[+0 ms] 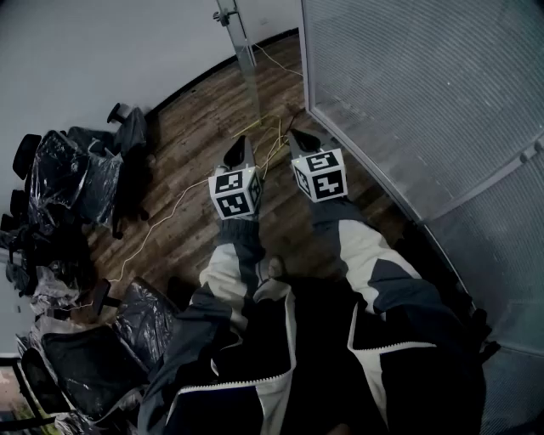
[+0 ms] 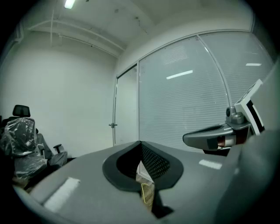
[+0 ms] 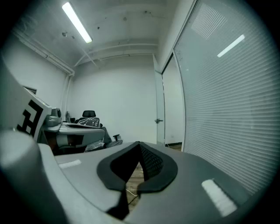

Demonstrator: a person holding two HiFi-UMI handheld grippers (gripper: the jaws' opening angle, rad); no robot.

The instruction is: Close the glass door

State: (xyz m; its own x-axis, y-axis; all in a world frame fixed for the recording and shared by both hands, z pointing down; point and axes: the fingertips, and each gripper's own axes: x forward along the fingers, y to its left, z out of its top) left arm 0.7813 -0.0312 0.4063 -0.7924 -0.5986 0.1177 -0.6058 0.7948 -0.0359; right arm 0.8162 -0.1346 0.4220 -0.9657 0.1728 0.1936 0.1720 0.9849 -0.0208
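Observation:
The glass door (image 1: pixel 245 53) stands ajar ahead of me, its thin edge rising from the wooden floor, with a metal handle (image 1: pixel 225 14) near the top of the view. In the left gripper view the door (image 2: pixel 127 109) and handle (image 2: pixel 113 125) lie straight ahead. The right gripper view shows the door (image 3: pixel 159 105) and handle (image 3: pixel 159 120) beside the wall of blinds. My left gripper (image 1: pixel 241 146) (image 2: pixel 140 143) and right gripper (image 1: pixel 303 138) (image 3: pixel 139 143) are held side by side, pointing at the door but well short of it. Both have their jaws together with nothing between them.
A glass wall with blinds (image 1: pixel 408 93) curves along the right. A yellow cable (image 1: pixel 270 136) and a white cable (image 1: pixel 161 217) trail over the floor. Office chairs wrapped in plastic (image 1: pixel 59 183) crowd the left side. The person's legs (image 1: pixel 357 255) fill the lower view.

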